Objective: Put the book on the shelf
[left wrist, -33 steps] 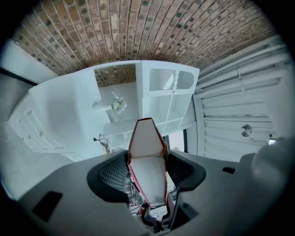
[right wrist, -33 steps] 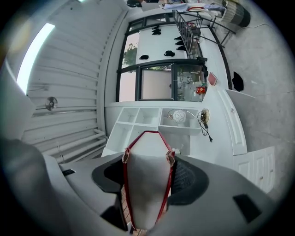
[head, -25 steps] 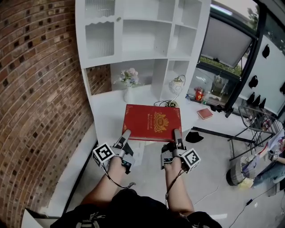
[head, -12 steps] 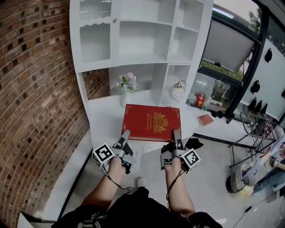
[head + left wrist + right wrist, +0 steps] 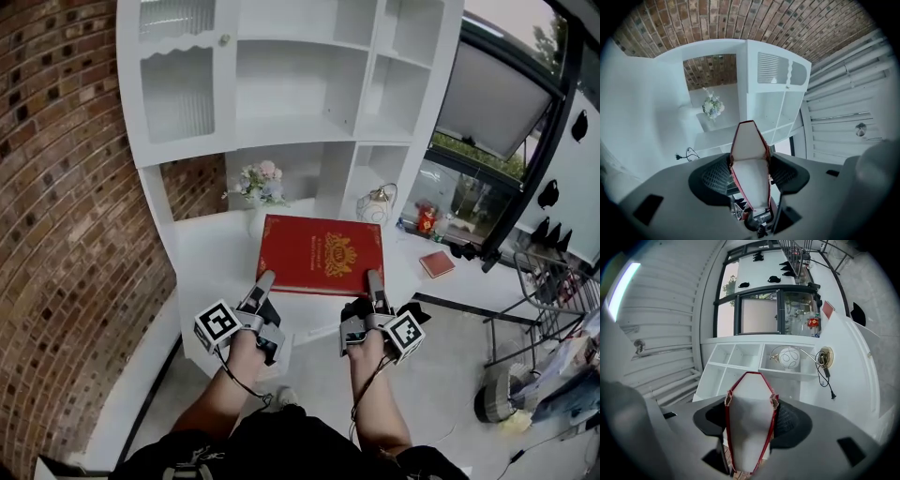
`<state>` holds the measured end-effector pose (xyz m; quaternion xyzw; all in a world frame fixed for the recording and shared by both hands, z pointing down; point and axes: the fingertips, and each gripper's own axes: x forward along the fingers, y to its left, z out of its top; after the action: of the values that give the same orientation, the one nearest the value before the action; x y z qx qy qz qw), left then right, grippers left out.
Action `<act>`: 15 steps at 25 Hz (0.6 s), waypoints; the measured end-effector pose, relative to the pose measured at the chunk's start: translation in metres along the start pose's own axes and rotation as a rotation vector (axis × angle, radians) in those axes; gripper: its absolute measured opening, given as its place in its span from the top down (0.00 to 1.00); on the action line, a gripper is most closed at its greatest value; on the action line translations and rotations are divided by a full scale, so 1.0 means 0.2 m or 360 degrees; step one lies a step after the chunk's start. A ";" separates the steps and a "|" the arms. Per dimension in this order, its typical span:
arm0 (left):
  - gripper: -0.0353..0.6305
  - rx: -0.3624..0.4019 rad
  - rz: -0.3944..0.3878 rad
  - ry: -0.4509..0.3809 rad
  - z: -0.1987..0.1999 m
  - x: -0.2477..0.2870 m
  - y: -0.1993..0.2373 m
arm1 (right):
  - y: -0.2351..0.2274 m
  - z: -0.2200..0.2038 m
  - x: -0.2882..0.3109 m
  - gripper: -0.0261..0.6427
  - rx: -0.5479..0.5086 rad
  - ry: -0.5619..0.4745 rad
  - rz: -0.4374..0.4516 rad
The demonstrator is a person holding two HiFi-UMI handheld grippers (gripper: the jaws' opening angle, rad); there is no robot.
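Gripping the red book [image 5: 322, 255] by its near edge, the left gripper [image 5: 264, 281] and right gripper [image 5: 375, 279] held it flat at twelve o'clock, before the shelf [image 5: 300, 127]. Judged mid-carry; next it needed raising into an open compartment.

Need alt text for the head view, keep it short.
A person holds a large red book flat, left tongs and right tongs each clamped on its near edge, facing a white shelf unit. Its lower openings hold flowers and a lamp; a brick wall stands left.
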<state>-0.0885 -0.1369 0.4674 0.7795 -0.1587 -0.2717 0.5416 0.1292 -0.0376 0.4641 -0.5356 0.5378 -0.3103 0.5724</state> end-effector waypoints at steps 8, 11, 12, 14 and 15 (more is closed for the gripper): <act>0.55 0.0035 0.0028 -0.0039 0.17 0.43 0.12 | -0.13 0.13 0.47 0.57 0.0025 0.0053 0.0005; 0.55 0.0031 0.0017 -0.0059 0.23 0.59 0.15 | -0.17 0.17 0.66 0.57 0.0026 0.0079 0.0002; 0.55 0.0033 0.0018 -0.0067 0.26 0.64 0.17 | -0.18 0.19 0.72 0.57 0.0025 0.0087 0.0003; 0.55 0.0047 0.0053 -0.0080 0.30 0.73 0.21 | -0.21 0.21 0.84 0.57 0.0025 0.0104 0.0005; 0.55 0.0052 0.0065 -0.0085 0.33 0.77 0.23 | -0.22 0.22 0.89 0.57 0.0027 0.0111 0.0004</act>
<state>-0.0018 -0.2871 0.4543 0.7772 -0.1934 -0.2788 0.5299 0.2217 -0.2018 0.4494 -0.5189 0.5555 -0.3327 0.5582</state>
